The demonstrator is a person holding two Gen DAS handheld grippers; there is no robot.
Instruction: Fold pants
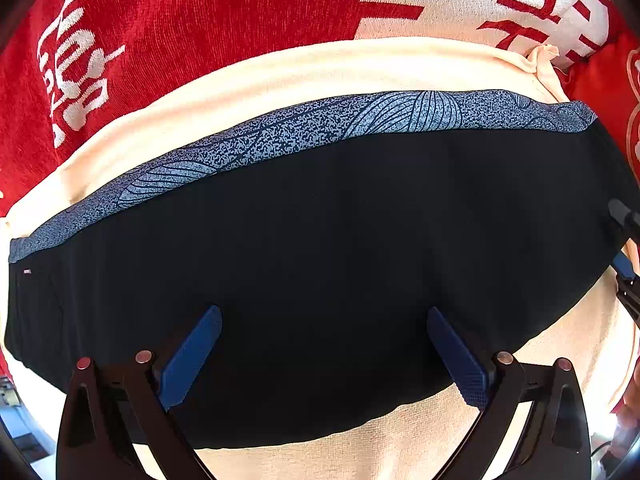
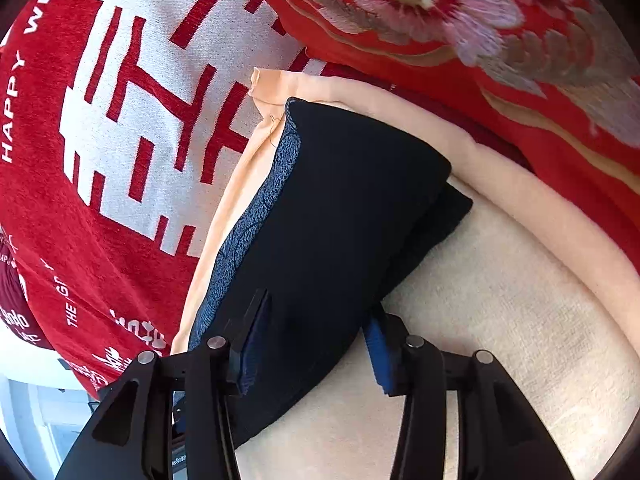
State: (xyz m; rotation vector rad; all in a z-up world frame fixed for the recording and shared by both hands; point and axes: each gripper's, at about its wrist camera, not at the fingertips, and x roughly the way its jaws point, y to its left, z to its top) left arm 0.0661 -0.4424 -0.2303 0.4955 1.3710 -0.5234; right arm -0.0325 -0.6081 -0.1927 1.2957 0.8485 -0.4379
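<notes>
The pants (image 1: 320,264) are black with a blue patterned waistband (image 1: 304,132) and lie folded in a compact bundle on a cream towel (image 1: 280,72). My left gripper (image 1: 324,320) is open just above the black fabric, its blue pads (image 1: 192,356) wide apart. In the right wrist view the folded pants (image 2: 340,208) show stacked layers. My right gripper (image 2: 316,320) is open over the bundle's near end, one blue pad (image 2: 256,340) on top of the fabric and the other (image 2: 378,344) at its edge. The right gripper's tip also shows in the left wrist view (image 1: 624,240).
A red blanket with white lettering (image 1: 180,20) lies under the towel. A red embroidered floral quilt (image 2: 460,12) lies at the far right. The cream towel (image 2: 500,320) stretches to the right of the pants.
</notes>
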